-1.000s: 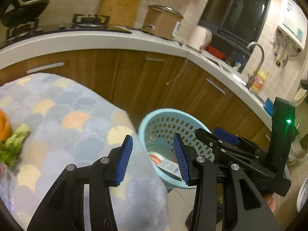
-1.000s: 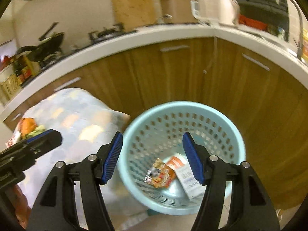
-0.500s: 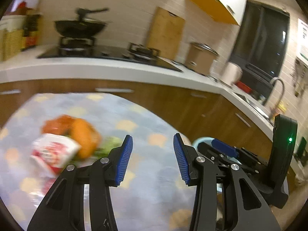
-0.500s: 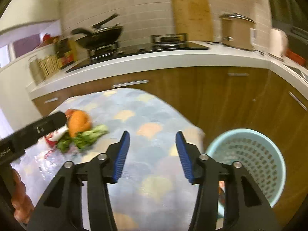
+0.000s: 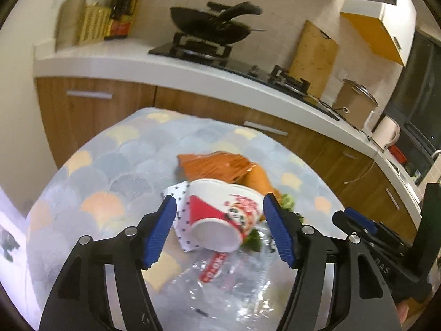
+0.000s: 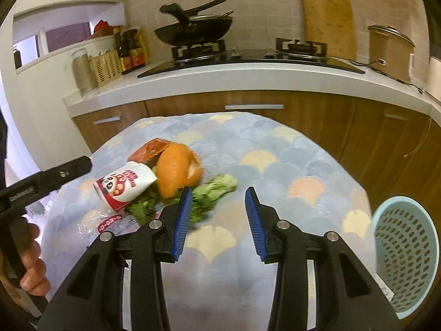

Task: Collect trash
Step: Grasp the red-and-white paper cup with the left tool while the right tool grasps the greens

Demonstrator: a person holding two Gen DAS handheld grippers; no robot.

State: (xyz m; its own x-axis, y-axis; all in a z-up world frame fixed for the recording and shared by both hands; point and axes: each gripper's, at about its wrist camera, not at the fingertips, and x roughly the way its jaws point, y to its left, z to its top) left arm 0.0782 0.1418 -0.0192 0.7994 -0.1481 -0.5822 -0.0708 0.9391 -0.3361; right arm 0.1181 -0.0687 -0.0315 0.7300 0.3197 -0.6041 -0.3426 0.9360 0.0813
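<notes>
A red and white paper cup [image 5: 220, 215] lies on its side on the scale-patterned tablecloth [image 5: 110, 171], in a trash pile with an orange wrapper [image 5: 217, 165], orange peel [image 6: 176, 171], green vegetable scraps [image 6: 212, 193], a dotted napkin [image 5: 180, 215] and clear plastic film [image 5: 226, 281]. My left gripper [image 5: 219, 229] is open, its jaws on either side of the cup, apart from it. My right gripper [image 6: 217, 220] is open and empty, above the cloth just right of the greens. The cup also shows in the right wrist view [image 6: 124, 187].
A light blue perforated waste basket [image 6: 405, 251] stands on the floor off the table's right edge. Wooden cabinets under a white counter [image 6: 248, 80] run behind the table, with a wok on a stove [image 6: 193, 33], a cutting board and a pot.
Both grippers have swung left from the basket to the table. The left gripper now straddles the paper cup and has opened wider. The right gripper hovers beside the greens.
</notes>
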